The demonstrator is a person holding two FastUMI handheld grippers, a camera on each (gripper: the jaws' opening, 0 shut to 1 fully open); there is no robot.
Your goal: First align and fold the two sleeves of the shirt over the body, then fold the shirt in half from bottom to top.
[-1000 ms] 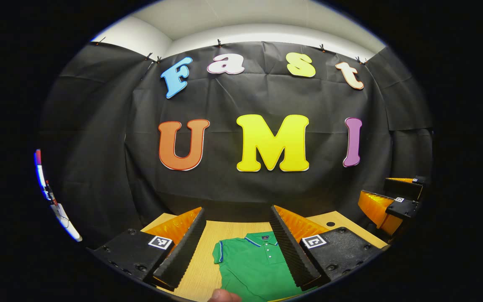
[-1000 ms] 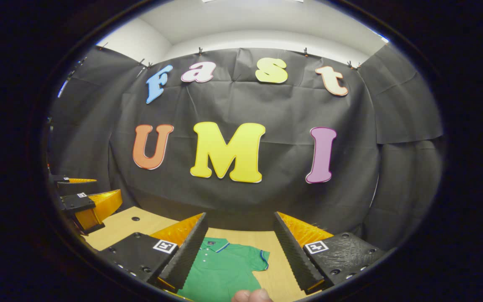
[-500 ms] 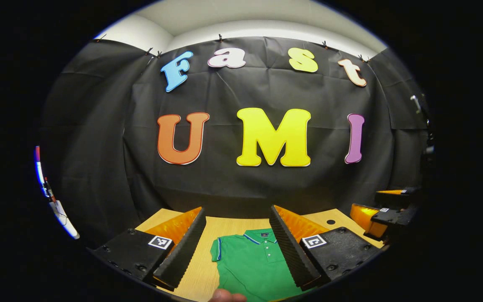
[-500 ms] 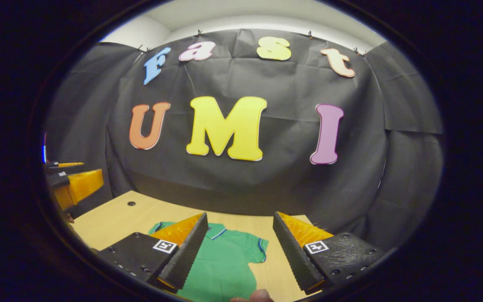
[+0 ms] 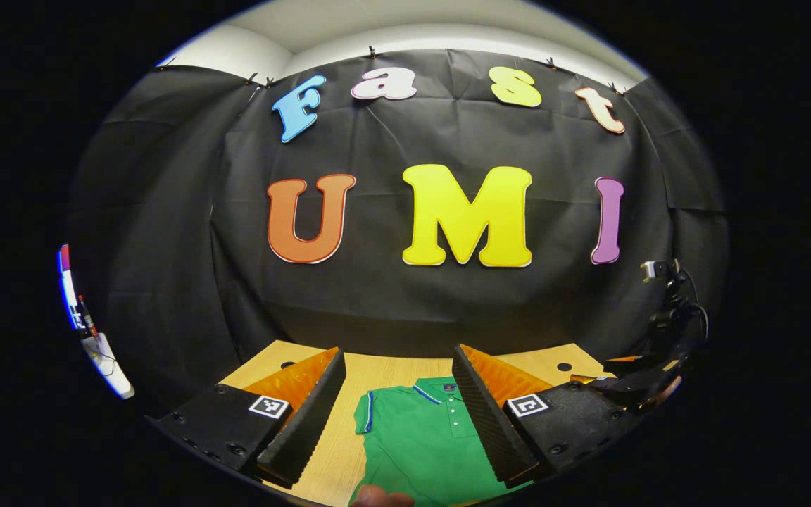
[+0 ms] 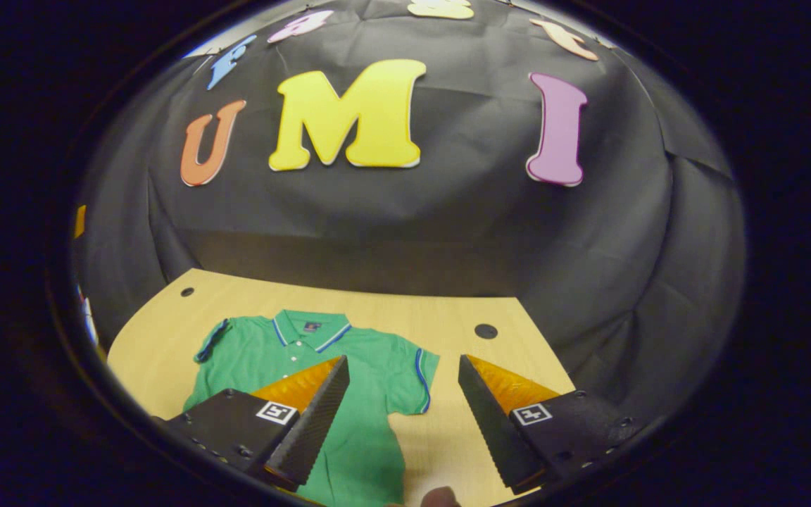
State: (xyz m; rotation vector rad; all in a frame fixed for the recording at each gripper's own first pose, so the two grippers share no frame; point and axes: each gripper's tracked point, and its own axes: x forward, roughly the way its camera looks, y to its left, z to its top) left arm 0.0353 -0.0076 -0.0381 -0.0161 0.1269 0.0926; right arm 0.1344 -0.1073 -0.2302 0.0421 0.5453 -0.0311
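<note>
Shirt [image 5: 423,440] position, left gripper view: the green polo shirt lies flat on the wooden table [image 5: 391,370], collar toward the black cloth wall. The left gripper [image 5: 398,415] hangs above the shirt with its fingers spread wide apart and nothing between them. One finger [image 5: 307,419] stands over bare table beside the shirt's sleeve; the other finger [image 5: 486,415] covers part of the shirt's body beside the button placket. A fingertip of the person's hand [image 5: 377,498] shows at the bottom edge, in front of the shirt. The right gripper [image 5: 648,380] is off to the side of the shirt, by the table's edge; its finger state cannot be read here.

Shirt [image 6: 314,380] position, right gripper view: both short sleeves lie spread out from the body, unfolded. The right gripper [image 6: 402,415] is above the shirt with its fingers wide apart and empty. One finger [image 6: 310,426] overlaps the shirt's body; the other finger [image 6: 490,419] is over bare table [image 6: 469,313] beside the nearer sleeve. Two small dark holes mark the table beyond the shirt's collar.
</note>
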